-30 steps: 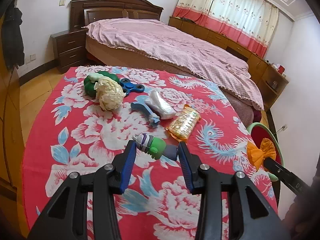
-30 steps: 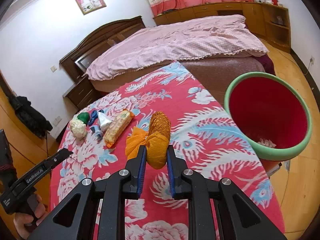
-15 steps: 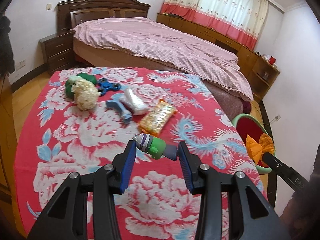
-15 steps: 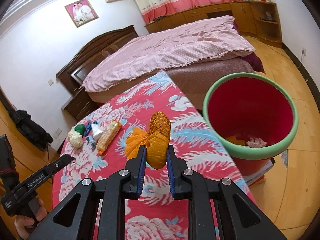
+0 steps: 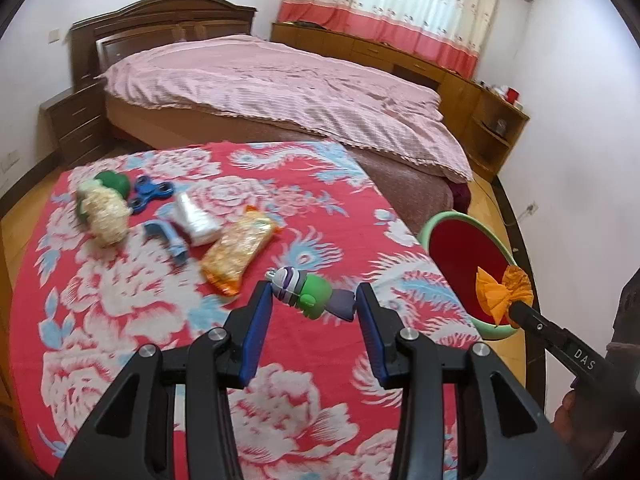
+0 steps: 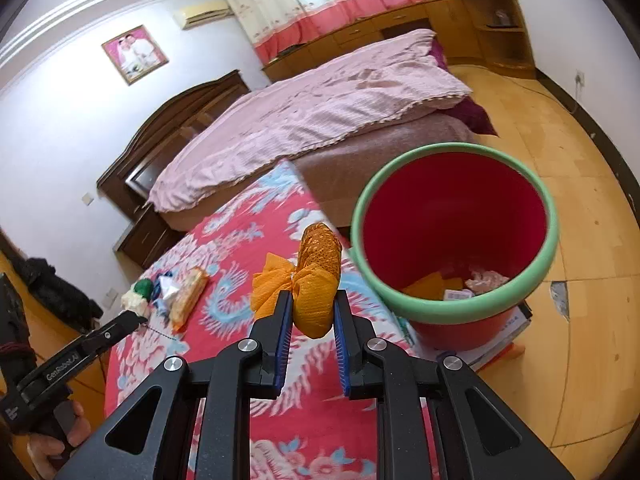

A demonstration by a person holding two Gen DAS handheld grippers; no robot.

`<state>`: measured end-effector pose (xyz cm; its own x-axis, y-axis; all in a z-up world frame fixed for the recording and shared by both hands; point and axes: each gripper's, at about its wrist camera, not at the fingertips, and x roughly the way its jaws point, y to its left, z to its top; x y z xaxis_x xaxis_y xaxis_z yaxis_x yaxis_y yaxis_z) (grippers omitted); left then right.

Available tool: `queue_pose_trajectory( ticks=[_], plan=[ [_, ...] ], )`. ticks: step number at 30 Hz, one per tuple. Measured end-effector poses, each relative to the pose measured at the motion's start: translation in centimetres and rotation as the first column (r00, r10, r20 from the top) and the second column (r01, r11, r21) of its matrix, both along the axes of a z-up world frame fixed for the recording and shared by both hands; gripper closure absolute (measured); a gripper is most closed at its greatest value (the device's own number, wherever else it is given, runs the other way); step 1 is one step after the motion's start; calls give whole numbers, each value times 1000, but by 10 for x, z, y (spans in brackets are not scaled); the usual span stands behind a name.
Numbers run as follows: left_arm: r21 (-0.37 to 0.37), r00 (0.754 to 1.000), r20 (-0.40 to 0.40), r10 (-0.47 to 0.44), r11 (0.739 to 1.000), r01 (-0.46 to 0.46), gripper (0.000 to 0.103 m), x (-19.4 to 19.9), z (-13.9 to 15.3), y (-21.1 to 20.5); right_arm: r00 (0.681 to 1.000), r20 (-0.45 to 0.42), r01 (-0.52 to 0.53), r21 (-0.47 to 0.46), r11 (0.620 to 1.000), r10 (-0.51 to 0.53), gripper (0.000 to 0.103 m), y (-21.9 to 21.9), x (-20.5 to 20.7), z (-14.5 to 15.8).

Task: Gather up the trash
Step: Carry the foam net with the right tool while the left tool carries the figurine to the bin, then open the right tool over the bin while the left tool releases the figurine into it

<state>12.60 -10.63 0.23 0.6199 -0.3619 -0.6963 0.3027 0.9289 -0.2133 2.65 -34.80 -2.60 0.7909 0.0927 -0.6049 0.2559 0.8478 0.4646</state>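
Right hand-held gripper [image 6: 308,314]: jaws narrow, clamped on the orange wad [image 6: 318,280], which stands up between the pads.
Wad, long axis: runs forward along the fingers, its netted end away from the camera.
Bin [image 6: 456,298]: red inside, green rim, on the floor just off the worktop [image 6: 224,240] edge; scraps lie at its bottom.
Bin from wad: ahead and to the right, rim near the wad but not under it; in the left view the wad [image 5: 505,288] shows against the bin's [image 5: 434,229] mouth.
Left hand-held gripper [image 5: 316,300]: jaws part open, gripping a green-and-purple toy [image 5: 310,290] crosswise, end to end between the pads.
Nearer hand: the right; judged, the drop needs a short carry rightward over the rim.
Left on worktop: snack packet [image 5: 240,250], white wrapper [image 5: 197,224], crumpled wad [image 5: 105,216], blue spinner [image 5: 150,192].
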Motion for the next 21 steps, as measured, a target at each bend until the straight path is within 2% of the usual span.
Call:
queue_pose_trajectory(
  ticks=[14,21],
  plan=[
    [25,985,-52,-167,985,169,60,23,-9,-81,990,-35,140,66,988,-138,82,-55,-4,-23],
    [48,967,-55,-249,967,252,60,30,-16,-125,981,-50,192,52,980,-189,81,-80,-5,-31]
  ],
)
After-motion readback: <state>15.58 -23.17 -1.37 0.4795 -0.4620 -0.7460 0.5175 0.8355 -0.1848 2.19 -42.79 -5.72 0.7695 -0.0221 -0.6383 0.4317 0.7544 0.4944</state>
